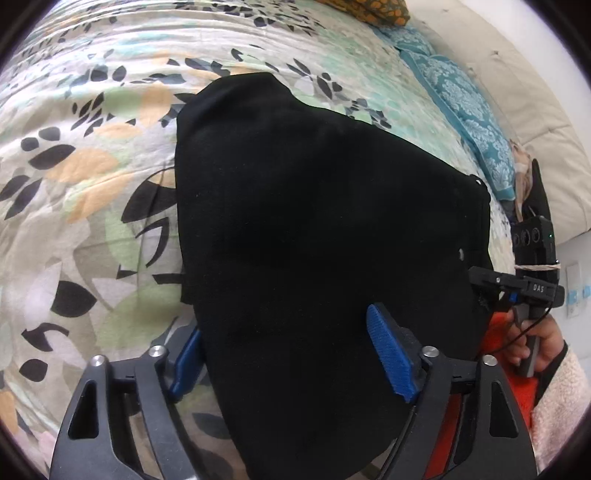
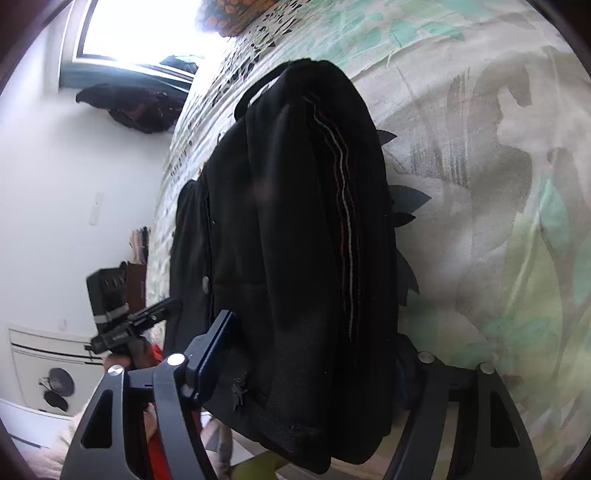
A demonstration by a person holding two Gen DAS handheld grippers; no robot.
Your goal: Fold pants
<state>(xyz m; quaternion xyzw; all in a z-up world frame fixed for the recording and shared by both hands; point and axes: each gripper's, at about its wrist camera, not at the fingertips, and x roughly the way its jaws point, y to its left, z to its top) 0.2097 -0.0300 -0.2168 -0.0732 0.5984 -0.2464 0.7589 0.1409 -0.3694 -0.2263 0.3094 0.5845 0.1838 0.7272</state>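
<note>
The black pants [image 1: 314, 229] lie in a thick folded bundle on the floral bedspread [image 1: 92, 155]. My left gripper [image 1: 288, 354] stands wide open around the bundle's near end, its blue pads on either side of the cloth. In the right wrist view the pants [image 2: 295, 229] show a thin white side stripe. My right gripper [image 2: 306, 362] is also open, its jaws straddling the bundle's end; the right finger is hidden behind the cloth. Each gripper shows in the other's view, at the bundle's far side: the right gripper [image 1: 491, 280] and the left gripper [image 2: 155, 314].
Blue patterned pillows [image 1: 465, 110] and an orange patterned cushion [image 1: 369, 11] lie at the head of the bed. A white padded headboard [image 1: 535, 129] is at the right. A window [image 2: 140, 29], dark clothes [image 2: 129, 107] and a white wall [image 2: 44, 203] are at the left.
</note>
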